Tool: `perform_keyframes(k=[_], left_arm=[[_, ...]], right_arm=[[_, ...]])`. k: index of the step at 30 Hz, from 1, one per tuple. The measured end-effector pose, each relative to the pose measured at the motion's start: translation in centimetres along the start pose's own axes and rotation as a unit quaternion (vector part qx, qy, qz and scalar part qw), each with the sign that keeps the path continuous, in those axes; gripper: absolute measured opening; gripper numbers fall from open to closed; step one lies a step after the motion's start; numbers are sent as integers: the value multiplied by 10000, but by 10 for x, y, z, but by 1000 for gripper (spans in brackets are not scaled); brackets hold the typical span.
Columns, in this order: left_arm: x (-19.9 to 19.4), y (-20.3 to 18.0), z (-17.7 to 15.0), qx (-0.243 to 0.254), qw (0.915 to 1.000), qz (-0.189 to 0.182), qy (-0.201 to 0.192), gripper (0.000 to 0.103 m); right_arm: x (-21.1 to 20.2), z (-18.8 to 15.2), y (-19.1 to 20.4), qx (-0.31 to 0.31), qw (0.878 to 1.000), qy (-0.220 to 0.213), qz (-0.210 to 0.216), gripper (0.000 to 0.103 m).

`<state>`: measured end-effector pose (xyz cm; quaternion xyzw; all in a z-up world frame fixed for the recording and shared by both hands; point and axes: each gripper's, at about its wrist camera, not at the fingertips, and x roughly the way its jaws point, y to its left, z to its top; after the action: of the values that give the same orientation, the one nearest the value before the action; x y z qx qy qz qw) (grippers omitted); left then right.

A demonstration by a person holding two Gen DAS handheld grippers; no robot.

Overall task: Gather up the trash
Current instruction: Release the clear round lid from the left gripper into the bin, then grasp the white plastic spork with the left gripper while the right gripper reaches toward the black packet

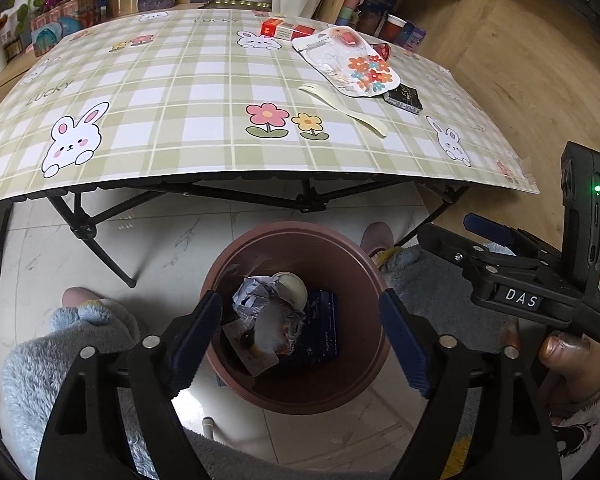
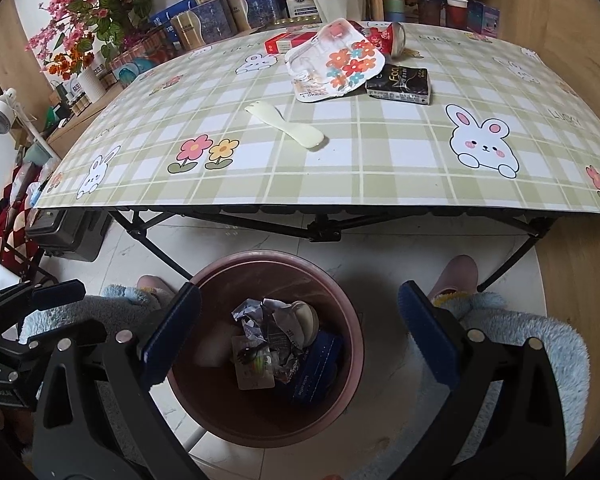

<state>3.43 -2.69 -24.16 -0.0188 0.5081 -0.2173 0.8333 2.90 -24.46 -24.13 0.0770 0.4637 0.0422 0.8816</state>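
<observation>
Trash (image 1: 278, 316) inside brown bin (image 1: 364, 276)

Black tongs (image 1: 302, 338), blue pads (image 1: 400, 340), silver screws, fuzzy blue sleeves (image 1: 48, 364)

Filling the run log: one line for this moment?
left gripper open | right gripper open | both over bin | spoon on table

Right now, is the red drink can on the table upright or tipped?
Tipped. The red drink can lies on its side behind the flower-printed plastic package, silver end facing right.
</observation>
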Motion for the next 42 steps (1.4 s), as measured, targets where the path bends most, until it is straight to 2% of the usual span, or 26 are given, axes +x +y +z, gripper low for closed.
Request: perform_keyframes(k=[9,19,22,25,29,33,37,42], left_arm=[[2,4,1,-107,9997,195,22,80],[0,6,15,-128,9995,281,-121,84],[-2,2,29,-135,9994,199,-239,84],[1,-4,50,-312,9990,58,-311,84],[16,-21,86,-321,9980,247,-480,84],[41,-43,117,-291,9983,283,-424,84],[74,-77,145,68,9981,529,-301,84],[107,-87,170,-137,9946,1006,-220,84]], right_arm=[[1,3,-4,21,10000,35,11,97],[-20,31,-30,-31,9976,-652,-249,97],[-25,39,-43,-16,9963,-816,-281,97],[-24,48,-55,62,9972,-736,-137,97],[-25,56,-66,76,9964,-756,-365,97],[-26,64,-81,111,9958,-807,-418,97],[-30,73,-106,364,9934,-959,-507,97],[-32,77,-134,720,9908,-1024,-522,97]])
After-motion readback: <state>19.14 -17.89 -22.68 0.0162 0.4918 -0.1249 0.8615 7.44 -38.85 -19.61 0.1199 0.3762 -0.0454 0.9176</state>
